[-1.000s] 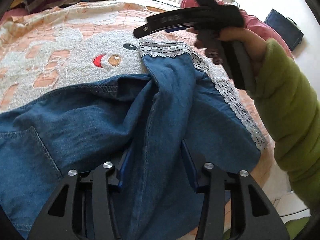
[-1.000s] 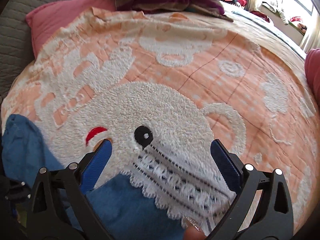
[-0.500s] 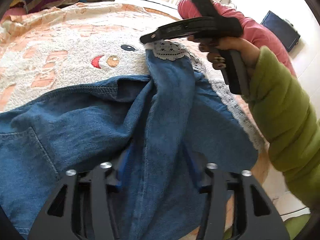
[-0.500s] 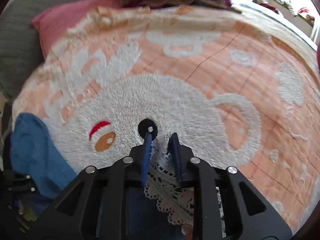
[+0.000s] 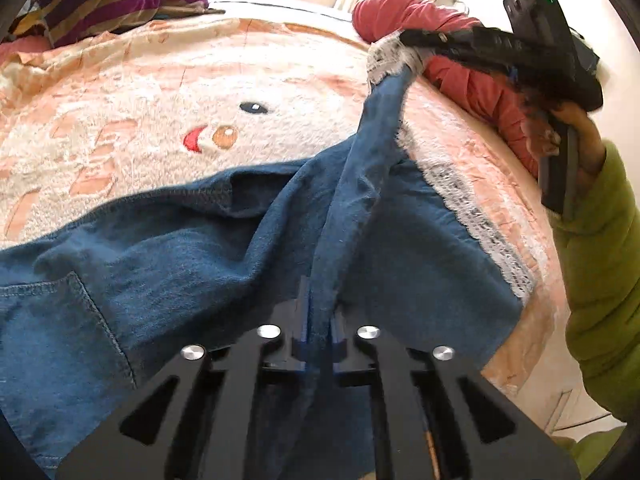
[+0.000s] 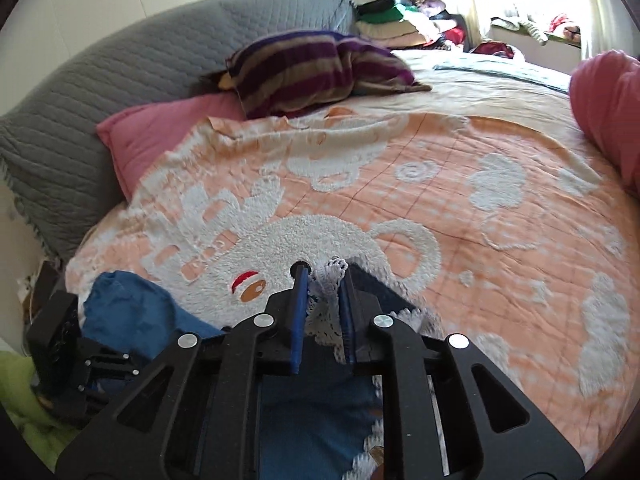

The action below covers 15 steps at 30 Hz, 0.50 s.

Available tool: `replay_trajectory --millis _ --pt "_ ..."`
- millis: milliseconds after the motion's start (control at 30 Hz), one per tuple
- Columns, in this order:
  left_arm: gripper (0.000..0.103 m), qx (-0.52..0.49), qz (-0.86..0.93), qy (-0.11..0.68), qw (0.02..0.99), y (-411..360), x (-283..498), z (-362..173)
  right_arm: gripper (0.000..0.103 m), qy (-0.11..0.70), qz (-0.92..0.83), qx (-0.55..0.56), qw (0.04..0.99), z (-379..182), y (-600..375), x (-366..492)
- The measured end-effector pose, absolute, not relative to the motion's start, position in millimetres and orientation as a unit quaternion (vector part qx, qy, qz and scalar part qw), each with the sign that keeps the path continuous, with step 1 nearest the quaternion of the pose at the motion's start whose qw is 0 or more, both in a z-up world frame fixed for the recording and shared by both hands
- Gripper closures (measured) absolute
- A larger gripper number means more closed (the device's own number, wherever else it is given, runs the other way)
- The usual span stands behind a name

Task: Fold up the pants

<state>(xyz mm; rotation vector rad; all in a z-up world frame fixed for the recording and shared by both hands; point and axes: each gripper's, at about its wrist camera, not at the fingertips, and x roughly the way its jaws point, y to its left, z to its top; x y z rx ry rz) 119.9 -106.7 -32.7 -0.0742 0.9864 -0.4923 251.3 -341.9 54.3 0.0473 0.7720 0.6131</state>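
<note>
Where the left wrist view begins, nearest the lens, left gripper (image 5: 319, 320) clenched on a raised ridge of the blue denim pants (image 5: 180, 280), blue pads pressed together with the fabric pinched between them. Spread across the peach and white blanket (image 5: 120, 120), with a stitched pocket (image 5: 52, 320) at the lower left and a lace-trimmed hem (image 5: 476, 220) running along the right edge. From the pinch, one leg drawn taut up and to the right, long axis slanting away from the lens toward its lace cuff (image 5: 386, 56). Right gripper (image 5: 408, 38) clamped on that cuff, lifted off the blanket, gripped by a hand (image 5: 576, 136) in a green sleeve (image 5: 600, 280). Seen from the right wrist, same gripper (image 6: 323, 280) with blue pads close together and white lace bunched between them, denim hanging below toward the lens; left gripper (image 6: 100, 364) visible low at the left edge beside a mound of denim. Farther off, a bear figure with a black eye (image 5: 253, 108) and a red and orange mark (image 6: 248, 288) woven into the blanket. Beyond that, a pink pillow (image 6: 160, 136), a purple and tan striped pillow (image 6: 312, 68), a grey quilted cover (image 6: 120, 80) and a stack of folded clothes (image 6: 400, 20) near the window. No readable writing or brand anywhere.
</note>
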Motion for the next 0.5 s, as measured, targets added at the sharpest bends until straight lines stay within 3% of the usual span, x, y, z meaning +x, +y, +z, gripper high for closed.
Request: replay_trajectory --millis 500 --pt "0.099 0.015 -0.259 0.432 0.864 -101 76 -15 0.096 0.392 0.267 0.066 0.878 33 -411 117"
